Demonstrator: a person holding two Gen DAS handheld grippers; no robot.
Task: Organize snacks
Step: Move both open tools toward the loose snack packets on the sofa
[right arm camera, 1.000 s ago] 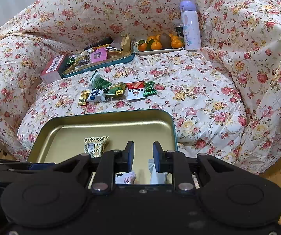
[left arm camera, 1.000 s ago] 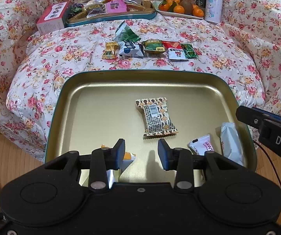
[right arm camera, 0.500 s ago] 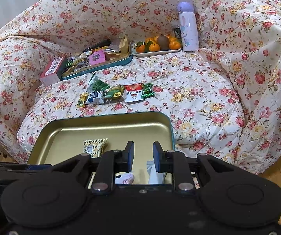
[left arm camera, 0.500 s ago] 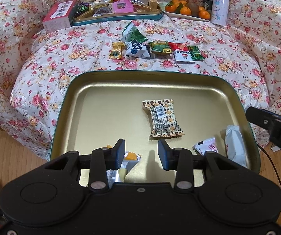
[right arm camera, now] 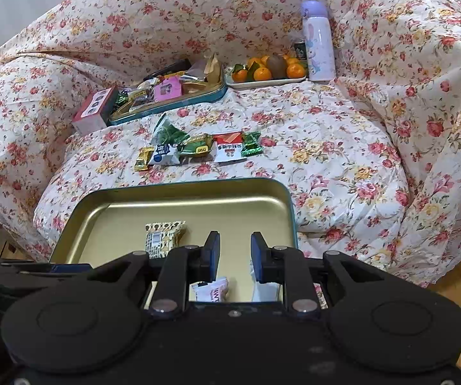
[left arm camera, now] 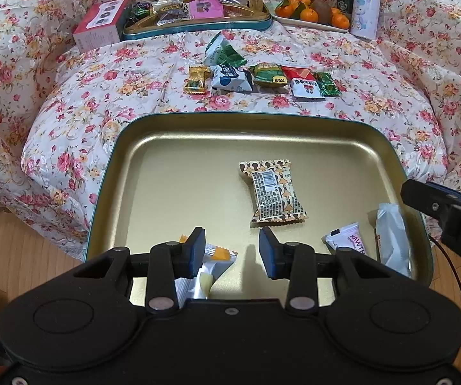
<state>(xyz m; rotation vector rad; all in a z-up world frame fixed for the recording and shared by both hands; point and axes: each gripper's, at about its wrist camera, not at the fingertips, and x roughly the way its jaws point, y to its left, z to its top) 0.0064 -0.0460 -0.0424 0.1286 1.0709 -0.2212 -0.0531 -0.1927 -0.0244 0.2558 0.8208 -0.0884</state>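
- Loose snacks (left arm camera: pixel 259 75) lie in a row on the floral sofa cover (left arm camera: pixel 342 109), well beyond the gold tray (left arm camera: pixel 172 173); four wrapped pieces are already in the tray, the patterned packet (left arm camera: pixel 273 194) near its middle
- Left gripper (left arm camera: pixel 232 252) hovers over the tray's near edge, jaws apart, empty; right gripper (right arm camera: pixel 235 255) likewise parted, holding nothing
- Likely next step: fetch from the row; take an end piece first, the gold candy (left arm camera: pixel 195 80), clear of its neighbours; pinch across the wrapper's body, not the crimped ends
- Risk: the soft cover gives under pressure; descend lightly

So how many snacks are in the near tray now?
4: brown patterned pack mid-tray, orange pack under the left gripper, pink-white pack and white pack at right. Grippers may hide more.
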